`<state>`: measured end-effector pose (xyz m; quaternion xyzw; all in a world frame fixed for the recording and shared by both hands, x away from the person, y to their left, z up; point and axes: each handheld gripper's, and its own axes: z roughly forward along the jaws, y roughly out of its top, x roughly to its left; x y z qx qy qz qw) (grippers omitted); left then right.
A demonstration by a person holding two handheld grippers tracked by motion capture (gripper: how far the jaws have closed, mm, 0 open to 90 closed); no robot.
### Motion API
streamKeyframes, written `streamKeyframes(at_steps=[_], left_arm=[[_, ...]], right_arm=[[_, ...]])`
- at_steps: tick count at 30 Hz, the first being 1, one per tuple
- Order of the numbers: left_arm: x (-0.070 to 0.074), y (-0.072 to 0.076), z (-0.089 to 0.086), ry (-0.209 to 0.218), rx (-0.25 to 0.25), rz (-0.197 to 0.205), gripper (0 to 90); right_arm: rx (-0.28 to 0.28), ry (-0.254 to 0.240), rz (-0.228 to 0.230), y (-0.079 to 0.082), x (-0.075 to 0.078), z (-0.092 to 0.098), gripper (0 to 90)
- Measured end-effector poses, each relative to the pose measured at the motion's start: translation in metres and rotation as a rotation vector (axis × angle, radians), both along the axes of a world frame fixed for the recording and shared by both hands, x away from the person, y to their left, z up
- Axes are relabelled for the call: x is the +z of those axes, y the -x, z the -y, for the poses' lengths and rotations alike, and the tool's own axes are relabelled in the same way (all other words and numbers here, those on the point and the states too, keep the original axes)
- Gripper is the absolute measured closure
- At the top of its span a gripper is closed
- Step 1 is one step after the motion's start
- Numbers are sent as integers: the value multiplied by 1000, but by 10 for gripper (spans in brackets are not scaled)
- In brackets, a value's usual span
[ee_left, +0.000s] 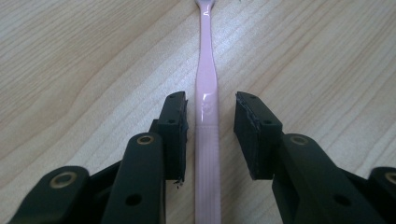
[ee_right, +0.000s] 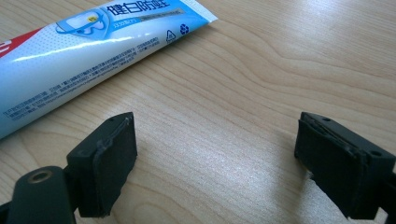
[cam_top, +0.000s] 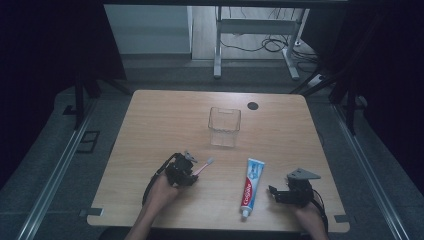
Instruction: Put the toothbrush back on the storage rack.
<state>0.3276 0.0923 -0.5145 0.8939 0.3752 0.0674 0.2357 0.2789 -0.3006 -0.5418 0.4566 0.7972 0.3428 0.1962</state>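
Observation:
A pink toothbrush (cam_top: 204, 166) lies on the wooden table (cam_top: 160, 115), left of centre, its head pointing right and away. My left gripper (cam_top: 193, 170) is low over its handle. In the left gripper view the handle (ee_left: 205, 70) runs between the two pads (ee_left: 173, 135) with a thin gap on each side, so the gripper (ee_left: 211, 126) is open. A blue, white and red toothpaste tube (cam_top: 251, 187) lies flat at the front right. My right gripper (cam_top: 280, 192) rests just right of it, open, with bare wood between its pads (ee_right: 109, 163); the tube (ee_right: 93, 51) lies to the upper left.
A clear plastic cup-like container (cam_top: 224, 127) stands upright at the table's middle, beyond both grippers. A black round grommet (cam_top: 253, 105) sits near the far edge. Beyond the table are a dark floor, metal desk legs and cables.

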Motion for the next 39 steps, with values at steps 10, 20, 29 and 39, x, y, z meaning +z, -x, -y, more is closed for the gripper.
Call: streamKeyframes(at_steps=[10, 20, 29, 39], left_arm=[[4, -13, 7, -45, -11, -51, 668], [10, -28, 15, -116, -23, -144, 689], [13, -34, 25, -186, -49, -206, 639], [14, -41, 29, -257, -31, -245, 778]], right_arm=[[-1, -1, 0, 0, 0, 0, 128], [0, 0, 0, 0, 0, 0, 128], [-1, -1, -1, 0, 0, 0, 127], [-2, -1, 0, 0, 0, 0, 128]])
